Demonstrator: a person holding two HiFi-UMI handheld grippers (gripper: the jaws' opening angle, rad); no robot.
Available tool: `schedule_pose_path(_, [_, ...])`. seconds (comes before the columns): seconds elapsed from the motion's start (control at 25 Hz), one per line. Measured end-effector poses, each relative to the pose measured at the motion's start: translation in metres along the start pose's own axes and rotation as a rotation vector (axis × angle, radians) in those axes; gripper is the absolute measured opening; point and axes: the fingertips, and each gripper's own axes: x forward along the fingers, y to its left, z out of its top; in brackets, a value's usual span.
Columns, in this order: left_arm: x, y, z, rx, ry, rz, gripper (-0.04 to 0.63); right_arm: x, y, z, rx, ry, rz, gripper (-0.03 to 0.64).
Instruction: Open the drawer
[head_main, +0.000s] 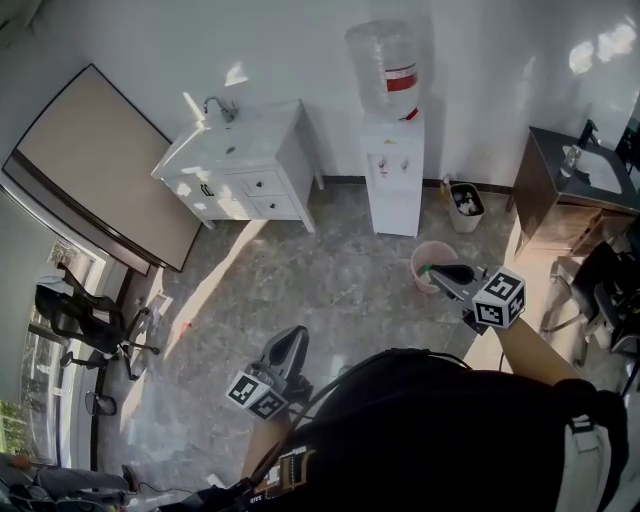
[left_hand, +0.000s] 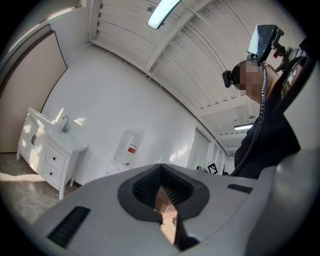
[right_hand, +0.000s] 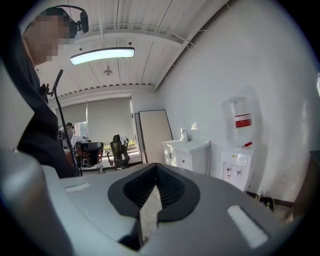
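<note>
1. Upper left of centre in the head view: drawer (head_main: 262, 184), shut flush in the white vanity (head_main: 255, 130).
2. Long axis roughly left to right; front facing the frame's lower edge.
3. Low centre: left gripper (head_main: 296, 335), jaws together, empty, well apart from the drawer.
4. Right of centre: right gripper (head_main: 430, 270), jaws closed, holding nothing.

The room is bright with daylight from the window (head_main: 35, 385) on the left, which is washed out with glare. Hard sun patches lie on the floor (head_main: 215, 280), the white cabinet (head_main: 235, 150) and the far wall (head_main: 600, 45), with soft shadows beside them. A long ceiling lamp (right_hand: 102, 55) glows overhead. Both gripper views bend the walls and ceiling strongly and fade into black round their edges.
</note>
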Motion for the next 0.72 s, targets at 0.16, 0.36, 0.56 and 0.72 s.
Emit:
schedule_pose_path(0.16, [0.014,0.057,0.016,-0.012,-0.006,-0.030,0.000,0.049,-0.017,0.015,-0.011,0.005,-0.031,0.002])
schedule_pose_path(0.36, [0.036,0.130,0.055,-0.001,0.019,-0.100,0.000,0.113,-0.030,0.048,-0.016,-0.016,-0.082,0.002])
schedule_pose_path(0.56, [0.051,0.195,0.093,0.015,0.031,-0.155,0.000,0.171,-0.048,0.075,0.000,-0.043,-0.149,0.002])
schedule_pose_path(0.72, [0.054,0.243,0.109,0.012,0.034,-0.162,0.000,0.216,-0.053,0.082,-0.004,-0.036,-0.148,0.002])
